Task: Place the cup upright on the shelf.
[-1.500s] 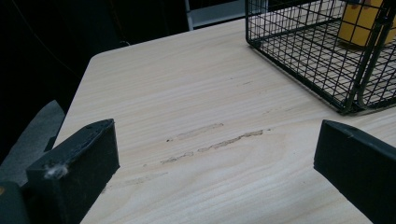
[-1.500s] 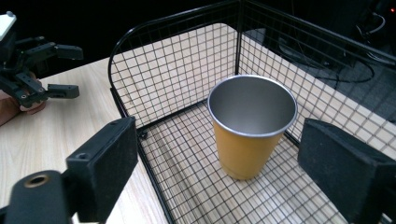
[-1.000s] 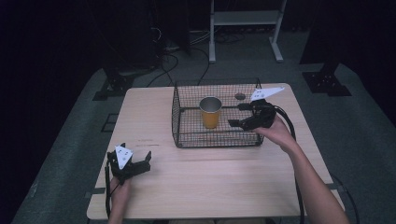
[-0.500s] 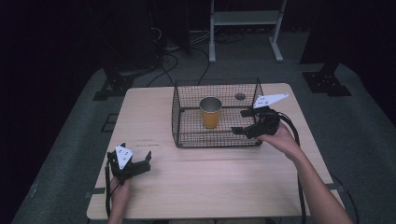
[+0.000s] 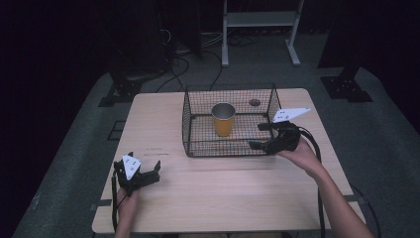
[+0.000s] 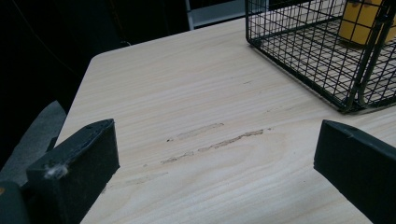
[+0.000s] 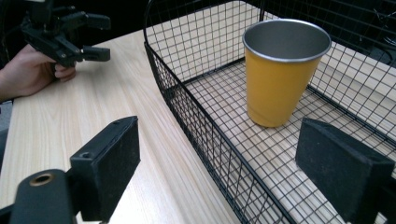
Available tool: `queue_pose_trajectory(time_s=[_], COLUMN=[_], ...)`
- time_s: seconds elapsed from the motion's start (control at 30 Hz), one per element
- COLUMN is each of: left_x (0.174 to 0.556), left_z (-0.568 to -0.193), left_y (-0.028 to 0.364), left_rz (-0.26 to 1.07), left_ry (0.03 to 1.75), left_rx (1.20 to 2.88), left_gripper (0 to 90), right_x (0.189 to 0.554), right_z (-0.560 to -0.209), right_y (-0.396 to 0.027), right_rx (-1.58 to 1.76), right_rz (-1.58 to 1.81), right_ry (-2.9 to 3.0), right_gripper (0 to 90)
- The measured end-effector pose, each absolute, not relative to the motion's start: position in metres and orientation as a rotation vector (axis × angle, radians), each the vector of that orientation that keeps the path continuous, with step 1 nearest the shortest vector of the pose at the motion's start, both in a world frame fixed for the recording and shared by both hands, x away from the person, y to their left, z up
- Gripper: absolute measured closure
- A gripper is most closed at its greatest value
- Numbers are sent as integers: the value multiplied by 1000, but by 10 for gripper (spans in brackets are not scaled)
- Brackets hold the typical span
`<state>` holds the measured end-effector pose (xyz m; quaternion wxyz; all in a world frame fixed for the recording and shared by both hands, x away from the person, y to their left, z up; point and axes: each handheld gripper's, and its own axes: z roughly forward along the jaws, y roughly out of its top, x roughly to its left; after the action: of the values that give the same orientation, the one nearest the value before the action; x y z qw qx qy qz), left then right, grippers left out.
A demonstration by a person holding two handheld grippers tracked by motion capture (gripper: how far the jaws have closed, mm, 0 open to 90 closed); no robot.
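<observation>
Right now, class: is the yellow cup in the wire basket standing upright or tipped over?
Upright. The yellow cup stands on its base on the wire basket floor, its open metal rim facing up.

Surroundings of the pale wooden bench

The bench point(image 5: 223, 183) has a light wood-grain top with a few faint scuff marks point(image 6: 215, 140) near its left part, and a small dark round hole point(image 5: 254, 102) lies toward its far edge. It stands on grey floor point(image 5: 391, 144) in a dark room. Beyond the far edge stands a white metal frame point(image 5: 260, 22) on two legs, with black cables point(image 5: 198, 57) trailing across the floor beside it. Dark stand bases sit on the floor at far left point(image 5: 119, 91) and far right point(image 5: 346, 87).
</observation>
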<state>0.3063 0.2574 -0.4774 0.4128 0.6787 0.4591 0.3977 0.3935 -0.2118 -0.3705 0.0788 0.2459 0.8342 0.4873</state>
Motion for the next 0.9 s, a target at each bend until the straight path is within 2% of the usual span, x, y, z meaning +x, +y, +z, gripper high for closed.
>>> queue_pose_trajectory(time_s=[0.9], left_x=[306], left_z=[-477], left_y=[258], left_rz=[1000], left_ry=[1156], left_rx=[1706], left_gripper=[0], right_x=[364], right_z=[-390], right_y=[-238], right_rx=[792], right_rz=[1475], right_ry=[2499], right_gripper=[130])
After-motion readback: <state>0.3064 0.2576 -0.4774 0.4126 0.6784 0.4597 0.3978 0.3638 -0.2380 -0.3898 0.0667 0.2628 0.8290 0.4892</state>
